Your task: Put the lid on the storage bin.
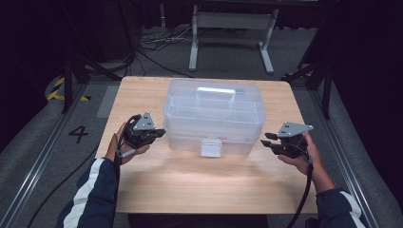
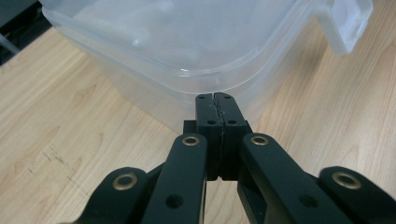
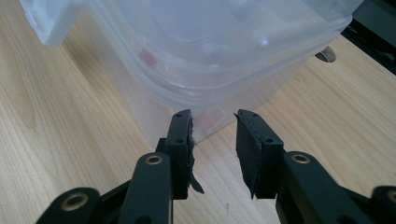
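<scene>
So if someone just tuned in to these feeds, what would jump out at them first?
The big clear plastic storage box at the middle of the wooden table, lid on, white handle on top and a latch at its front. Then the two grippers flanking its near corners: the left gripper shut, the right gripper open, neither holding anything.

Translucent glossy plastic box [image 1: 214, 114], matt pale wood-grain table [image 1: 199, 185], grey carpet floor [image 1: 43, 142]

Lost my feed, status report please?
Left gripper shut, empty, at the clear box. Right gripper open near its other corner. Front latch down. Nothing in the way.
</scene>
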The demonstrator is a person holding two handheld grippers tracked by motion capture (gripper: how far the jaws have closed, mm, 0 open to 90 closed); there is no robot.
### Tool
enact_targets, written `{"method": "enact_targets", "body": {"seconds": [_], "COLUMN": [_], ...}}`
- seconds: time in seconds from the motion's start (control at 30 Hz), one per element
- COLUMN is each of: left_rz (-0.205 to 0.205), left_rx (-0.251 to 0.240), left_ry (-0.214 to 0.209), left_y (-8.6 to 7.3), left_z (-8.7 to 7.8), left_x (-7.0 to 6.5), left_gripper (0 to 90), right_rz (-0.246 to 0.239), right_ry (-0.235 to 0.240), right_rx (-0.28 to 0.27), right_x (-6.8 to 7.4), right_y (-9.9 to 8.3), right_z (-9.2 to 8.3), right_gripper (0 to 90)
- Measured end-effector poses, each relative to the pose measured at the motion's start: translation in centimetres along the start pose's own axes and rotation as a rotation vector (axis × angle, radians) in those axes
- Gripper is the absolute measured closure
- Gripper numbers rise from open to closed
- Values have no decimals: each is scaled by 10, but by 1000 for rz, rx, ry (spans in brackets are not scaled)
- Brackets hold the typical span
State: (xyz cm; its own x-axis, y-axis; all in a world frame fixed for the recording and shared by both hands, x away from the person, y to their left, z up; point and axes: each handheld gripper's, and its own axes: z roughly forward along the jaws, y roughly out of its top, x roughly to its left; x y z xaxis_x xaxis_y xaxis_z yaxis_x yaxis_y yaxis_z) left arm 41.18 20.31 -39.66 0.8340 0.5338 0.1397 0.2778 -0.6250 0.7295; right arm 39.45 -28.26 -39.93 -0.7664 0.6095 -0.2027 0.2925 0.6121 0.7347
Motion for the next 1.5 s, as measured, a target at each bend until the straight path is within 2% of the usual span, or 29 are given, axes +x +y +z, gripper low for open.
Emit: {"method": "enact_targets", "body": {"seconds": [0.27,0.5,0.73,1.03,1.37,1.5], "left_rz": [-9,18,26,22,6,16], "left_rx": [-4,31,44,68,93,110], "left_ry": [2,13,15,46,62,71], "left_y": [-2,-5,-9,-23,-39,-45], "left_z": [1,2,-1,-6,-8,-9], "left_x": [-2,-6,-9,-11,-12,-14], "left_gripper": [900,870,856,804,729,693], "right_rz": [-5,-18,-24,-38,-58,-60], "right_ry": [-1,-10,-15,-24,-34,-36], "right_rx": [3,8,18,43,79,87], "right_x": [1,2,4,5,6,6], "right_y": [1,0,0,-2,-10,-14], "right_z": [0,-2,-3,-2,0,0], "right_gripper": [662,658,653,634,596,580]}}
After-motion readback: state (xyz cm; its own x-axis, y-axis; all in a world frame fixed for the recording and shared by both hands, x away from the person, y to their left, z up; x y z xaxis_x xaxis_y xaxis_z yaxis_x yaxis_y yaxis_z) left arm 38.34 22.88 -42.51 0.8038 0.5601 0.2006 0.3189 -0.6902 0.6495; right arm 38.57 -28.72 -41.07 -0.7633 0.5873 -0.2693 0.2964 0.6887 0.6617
